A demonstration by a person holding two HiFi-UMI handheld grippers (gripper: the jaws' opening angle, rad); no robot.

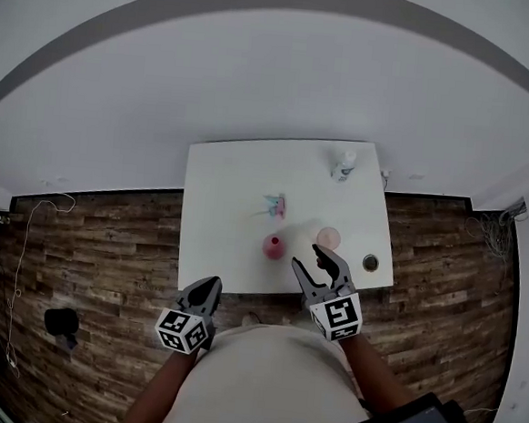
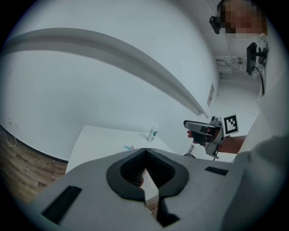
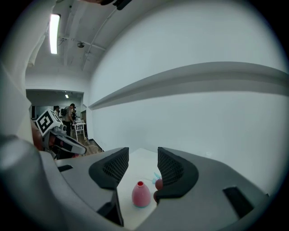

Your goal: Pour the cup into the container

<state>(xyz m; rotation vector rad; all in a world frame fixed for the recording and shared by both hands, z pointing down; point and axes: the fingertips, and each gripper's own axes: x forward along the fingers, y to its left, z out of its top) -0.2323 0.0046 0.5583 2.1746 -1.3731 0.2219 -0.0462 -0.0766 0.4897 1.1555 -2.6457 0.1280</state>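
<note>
Approach phase: I am hovering the right gripper (image 1: 311, 260) over the table's (image 1: 221, 184) near edge, jaws partly apart and empty. The pink cup (image 1: 328, 237) is standing just beyond it, toward the right edge. The left gripper (image 1: 208, 288) is hanging off the near edge, jaws together on nothing. Next, I am judging, comes closing on the cup for the red container (image 1: 273, 247).

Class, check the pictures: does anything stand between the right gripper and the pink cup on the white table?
Nothing visible does. The right gripper, jaws apart and empty, hovers just short of the cup with only bare table between. The red container stands off to the left of that path.
</note>
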